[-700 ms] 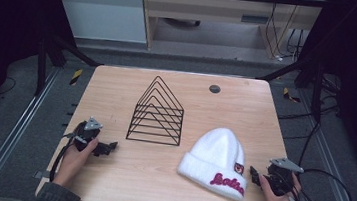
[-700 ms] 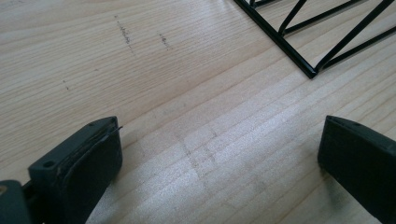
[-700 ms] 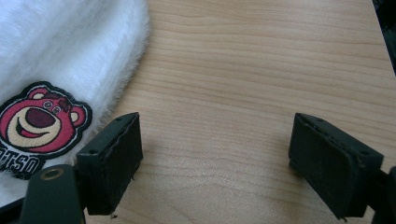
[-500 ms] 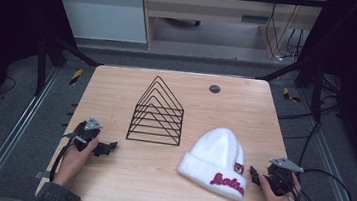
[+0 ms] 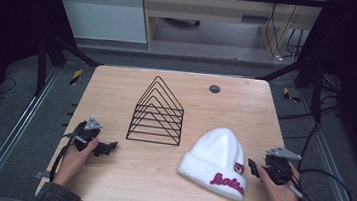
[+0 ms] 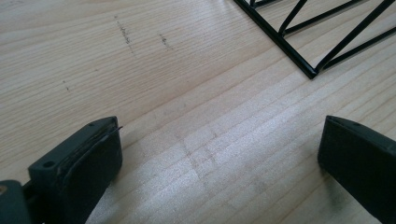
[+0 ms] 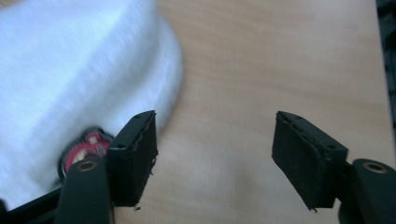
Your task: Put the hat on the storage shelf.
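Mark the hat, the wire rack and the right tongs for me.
hat [image 5: 216, 152]: high view, on its white crown.
wire rack [image 5: 153, 140]: high view, on its front base wire.
right tongs [image 7: 215, 158]: right gripper view, midway between the open jaws.

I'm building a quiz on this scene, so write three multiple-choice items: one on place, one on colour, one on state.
1. Where does the hat lie?
A. Near the right gripper
B. On top of the rack
C. On the floor

2. What colour is the hat's lettering?
A. Blue
B. Red
C. Green

3. How do the left gripper jaws stand?
A. Clamped on the rack
C. Shut on the hat
B. Open over bare table

Key: 1 A, the high view shows it beside that gripper; 2 B, red script on the white cuff; 3 B, only wood lies between the jaws.
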Demonstrator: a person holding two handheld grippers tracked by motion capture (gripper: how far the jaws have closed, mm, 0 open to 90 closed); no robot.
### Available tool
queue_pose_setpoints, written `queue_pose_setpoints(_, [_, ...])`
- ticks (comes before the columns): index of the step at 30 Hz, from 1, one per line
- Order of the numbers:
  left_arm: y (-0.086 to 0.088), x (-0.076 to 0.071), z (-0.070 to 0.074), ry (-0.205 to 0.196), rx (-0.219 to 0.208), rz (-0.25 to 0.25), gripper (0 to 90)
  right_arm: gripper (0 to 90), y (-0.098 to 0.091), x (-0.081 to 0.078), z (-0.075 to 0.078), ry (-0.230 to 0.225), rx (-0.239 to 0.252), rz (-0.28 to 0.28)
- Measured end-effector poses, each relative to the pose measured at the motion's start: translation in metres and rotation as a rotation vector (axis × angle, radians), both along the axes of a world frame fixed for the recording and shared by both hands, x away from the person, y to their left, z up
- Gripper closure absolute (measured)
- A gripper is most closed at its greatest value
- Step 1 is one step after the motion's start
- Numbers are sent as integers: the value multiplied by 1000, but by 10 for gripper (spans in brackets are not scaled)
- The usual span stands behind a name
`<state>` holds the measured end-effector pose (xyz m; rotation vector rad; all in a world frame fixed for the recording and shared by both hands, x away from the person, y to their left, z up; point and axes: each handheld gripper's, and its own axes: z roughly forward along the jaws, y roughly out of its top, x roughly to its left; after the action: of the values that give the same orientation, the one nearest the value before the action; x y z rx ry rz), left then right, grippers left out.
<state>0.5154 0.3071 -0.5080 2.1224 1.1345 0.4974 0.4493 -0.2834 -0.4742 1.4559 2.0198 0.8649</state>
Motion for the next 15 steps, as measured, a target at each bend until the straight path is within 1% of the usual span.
queue_pose_setpoints(2, [0,0,0,0,0,0,0,335,6,9,13,-23,-43,40])
queue_pose_setpoints(3, [0,0,0,0,0,0,0,335,6,9,13,-23,-43,40])
queue_pose_setpoints(4, [0,0,0,1,0,-1,0,344,10,14,19,-28,-51,55])
queue_pose_setpoints(5, [0,0,0,1,0,-1,0,344,17,24,30,-26,-41,92])
queue_pose_setpoints(6, [0,0,0,0,0,0,0,344,17,24,30,-26,-41,92])
queue_pose_setpoints(7, [0,0,0,0,1,0,0,343,20,30,35,-21,-50,114])
queue_pose_setpoints(8, [0,0,0,0,0,0,0,317,28,42,42,-7,-81,149])
queue_pose_setpoints(10, [0,0,0,2,1,-1,0,303,35,54,46,21,-96,175])
queue_pose_setpoints(11, [0,0,0,2,1,-1,0,294,37,60,47,30,-104,178])
queue_pose_setpoints(12, [0,0,0,2,1,-1,0,294,37,60,47,30,-104,178])
queue_pose_setpoints(13, [0,0,0,2,1,-2,0,289,40,65,48,39,-101,180])
queue_pose_setpoints(14, [0,0,0,2,1,-2,0,276,44,74,49,57,-99,183])
queue_pose_setpoints(15, [0,0,0,2,1,-2,0,276,44,74,49,57,-99,183])
